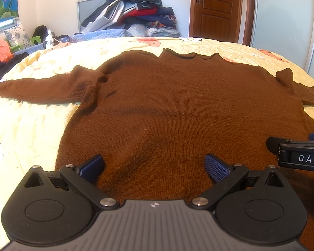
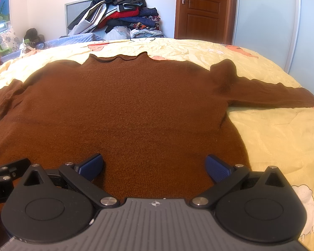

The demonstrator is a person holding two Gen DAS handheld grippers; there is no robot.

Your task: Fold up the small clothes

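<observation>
A brown knitted sweater [image 1: 167, 104] [image 2: 125, 108] lies flat on the bed, collar at the far side and both sleeves spread out to the sides. My left gripper [image 1: 155, 166] is open and hovers over the sweater's near hem, left of centre. My right gripper [image 2: 155, 166] is open too, above the hem toward the right side. Nothing sits between either pair of blue pads. The right gripper's black body [image 1: 299, 154] shows at the right edge of the left wrist view.
The bed has a pale yellow quilt [image 1: 31, 129] [image 2: 278, 138] with cartoon prints. A tall pile of clothes [image 1: 134, 10] [image 2: 119, 14] stands behind the bed against the wall. A wooden door [image 1: 215, 8] and a sliding wardrobe [image 2: 265, 21] are at the back right.
</observation>
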